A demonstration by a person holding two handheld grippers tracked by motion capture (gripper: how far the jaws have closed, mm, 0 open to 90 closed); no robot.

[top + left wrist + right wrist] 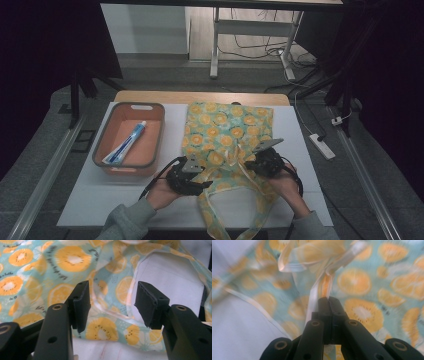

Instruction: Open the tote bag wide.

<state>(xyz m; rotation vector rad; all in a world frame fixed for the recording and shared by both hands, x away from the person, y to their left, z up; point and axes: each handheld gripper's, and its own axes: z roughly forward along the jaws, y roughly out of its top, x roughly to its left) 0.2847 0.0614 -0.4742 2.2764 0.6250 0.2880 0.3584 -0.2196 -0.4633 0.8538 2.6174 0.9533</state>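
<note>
Printed fabric bag: right gripper jaws are pinching its rim centre-frame; left gripper jaws are gaping astride the edge.

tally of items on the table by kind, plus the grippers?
Fabric tote bag (teal, orange-slice print): 1
Orange bin with grey rim: 1
Toothpaste tube (in the bin): 1
Handheld grippers: 2, left gripper open, right gripper shut on the bag's edge
Total: 5

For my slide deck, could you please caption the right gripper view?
Right claw shut on the fruit-print bag, pinching its pale-edged fabric.
</note>
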